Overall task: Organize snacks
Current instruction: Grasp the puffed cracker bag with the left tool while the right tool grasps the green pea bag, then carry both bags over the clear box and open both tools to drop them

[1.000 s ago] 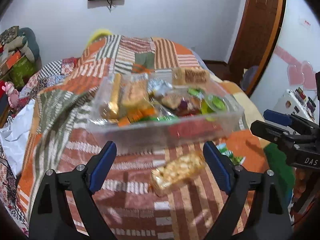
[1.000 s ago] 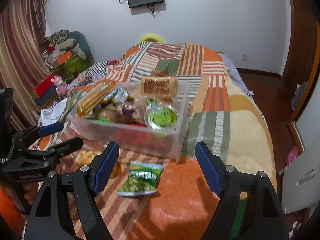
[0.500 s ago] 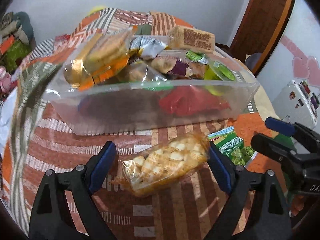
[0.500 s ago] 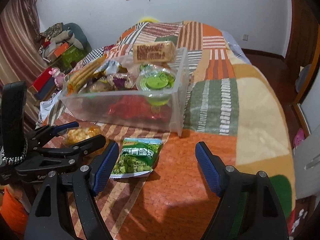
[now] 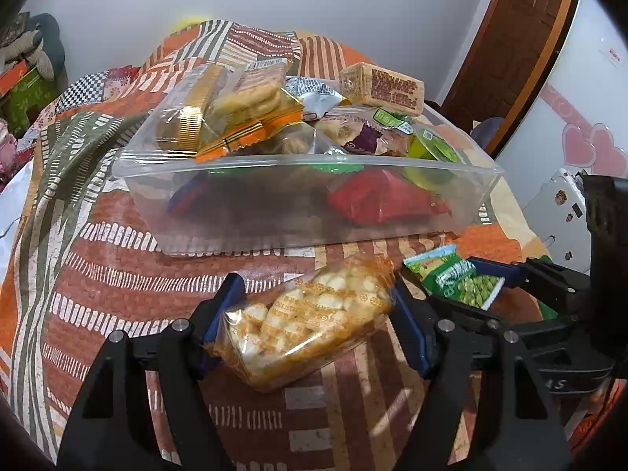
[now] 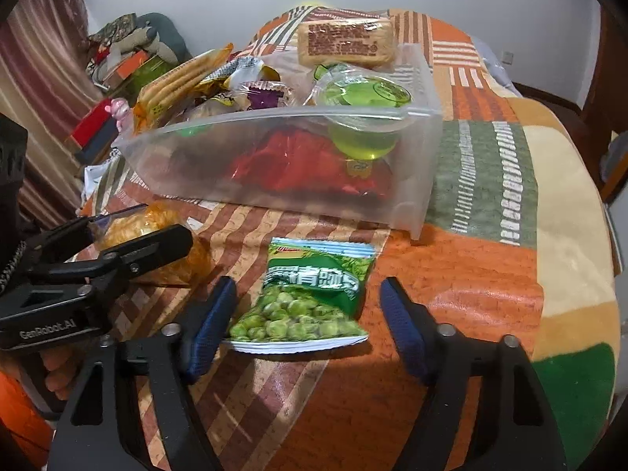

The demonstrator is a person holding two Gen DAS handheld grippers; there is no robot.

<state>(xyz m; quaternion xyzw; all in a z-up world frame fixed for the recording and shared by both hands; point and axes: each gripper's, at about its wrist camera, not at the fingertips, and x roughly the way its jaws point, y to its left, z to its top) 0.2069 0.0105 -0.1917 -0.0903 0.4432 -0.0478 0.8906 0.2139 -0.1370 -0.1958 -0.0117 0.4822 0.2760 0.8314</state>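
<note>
An orange packet of small crackers [image 5: 310, 322] lies on the patchwork bedspread in front of a clear plastic bin [image 5: 306, 159]. My left gripper [image 5: 316, 280] straddles it, and its jaws are closing with the blue pads at the packet's two ends. To the right lies a green pea packet [image 6: 302, 298] between the pads of my right gripper [image 6: 307, 282]. Those jaws are closing too, with a gap still showing on the right side. Each view catches the other gripper from the side: the right gripper [image 5: 471, 290] and the left gripper [image 6: 141, 227]. The bin [image 6: 235, 117] is heaped with several snacks.
The bedspread [image 6: 490, 180] falls away at the right edge of the bed. A brown wrapped bar [image 6: 345, 41] and a green jelly cup [image 6: 361, 117] top the bin's right end. Boxes and soft toys [image 6: 129, 51] sit far left. A hand [image 6: 59, 376] holds the left gripper.
Both grippers have come down and closer to the bed, each onto its own packet. Both pairs of jaws have narrowed around those packets.
</note>
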